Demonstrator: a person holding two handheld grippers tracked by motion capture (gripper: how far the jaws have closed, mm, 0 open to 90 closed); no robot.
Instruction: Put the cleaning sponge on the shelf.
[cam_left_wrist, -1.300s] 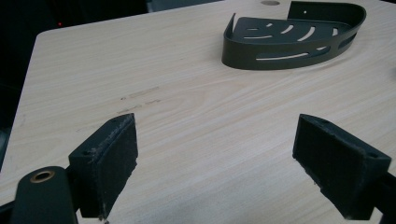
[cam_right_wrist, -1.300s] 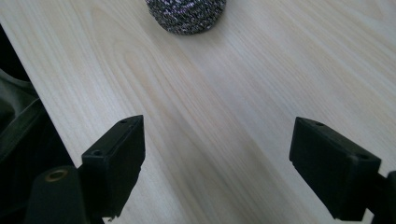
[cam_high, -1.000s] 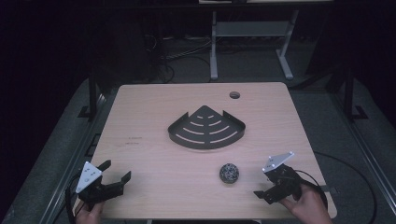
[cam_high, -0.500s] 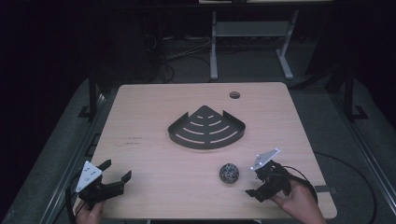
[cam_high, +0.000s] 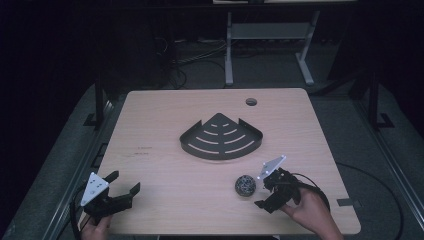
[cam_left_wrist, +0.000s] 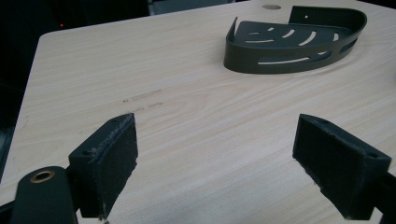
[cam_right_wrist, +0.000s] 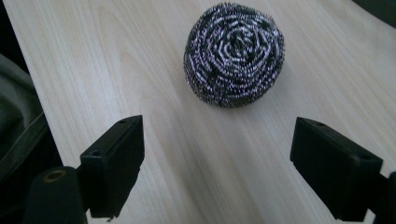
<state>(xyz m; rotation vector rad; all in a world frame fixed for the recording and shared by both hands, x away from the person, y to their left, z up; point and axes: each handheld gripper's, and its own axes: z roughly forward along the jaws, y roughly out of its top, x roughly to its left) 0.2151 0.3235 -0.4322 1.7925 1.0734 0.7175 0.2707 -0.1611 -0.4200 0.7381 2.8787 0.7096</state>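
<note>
Now the right gripper (cam_high: 263, 192), jaws wide and empty, has slid leftward to just beside the round steel-wool scouring ball (cam_high: 245, 185), seemingly lining up a grab, while the left gripper (cam_high: 123, 188) waits equally wide.

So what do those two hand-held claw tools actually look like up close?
Both are black. The left gripper and right gripper each carry a light grey three-cornered plate on top and end in two blocky black jaws with flat pads. A black cable trails from the right one.

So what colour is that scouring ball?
Silvery steel with dark gaps between the coils; the steel wool scourer shows best in the right gripper view.
</note>
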